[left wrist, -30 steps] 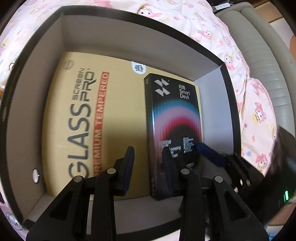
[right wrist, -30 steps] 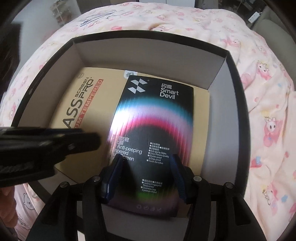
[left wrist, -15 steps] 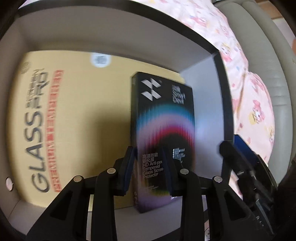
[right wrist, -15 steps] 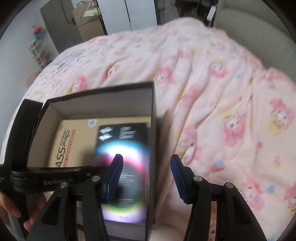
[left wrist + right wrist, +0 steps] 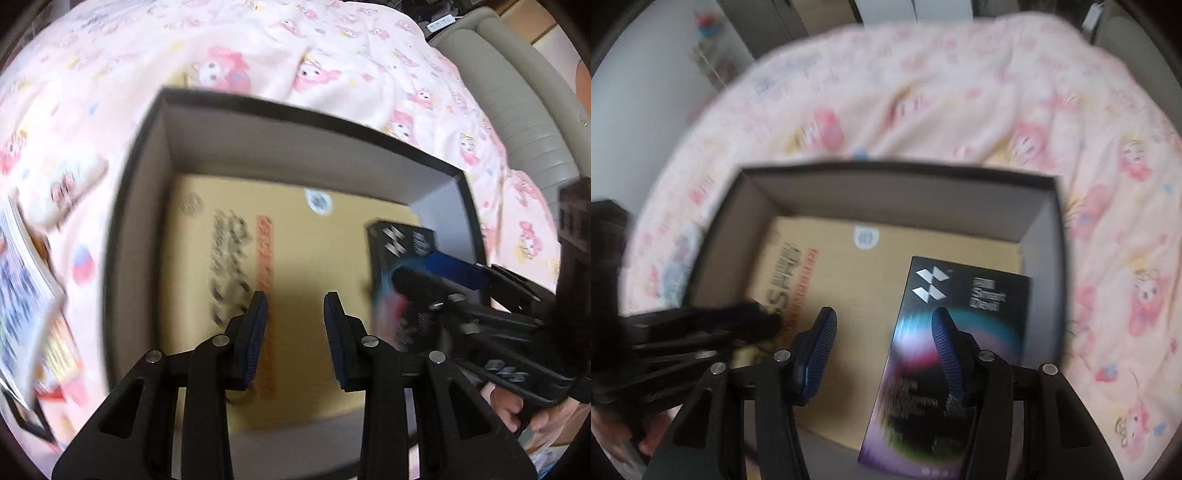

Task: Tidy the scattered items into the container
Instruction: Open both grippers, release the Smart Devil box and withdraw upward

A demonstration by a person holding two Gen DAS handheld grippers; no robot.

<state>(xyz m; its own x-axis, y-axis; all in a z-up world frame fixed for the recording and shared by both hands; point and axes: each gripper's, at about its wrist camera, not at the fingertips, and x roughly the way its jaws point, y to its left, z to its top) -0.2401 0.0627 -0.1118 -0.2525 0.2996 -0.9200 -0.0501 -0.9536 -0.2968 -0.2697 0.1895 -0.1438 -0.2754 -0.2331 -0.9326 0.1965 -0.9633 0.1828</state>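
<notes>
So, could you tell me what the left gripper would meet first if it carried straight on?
Probably the tan screen-protector box lying flat in the container; the open left gripper points down at it.

On the black packet (image 5: 956, 354) inside the box (image 5: 897, 192) I can read "Smart Devil" in white letters, blurred, next to a white logo of four slanted squares. Its small lines lower down I cannot read. The tan carton (image 5: 849, 295) under it carries big dark letters and a red strip of text; both are too smeared to read. A round white sticker (image 5: 865, 237) on this carton shows an unclear mark.
</notes>
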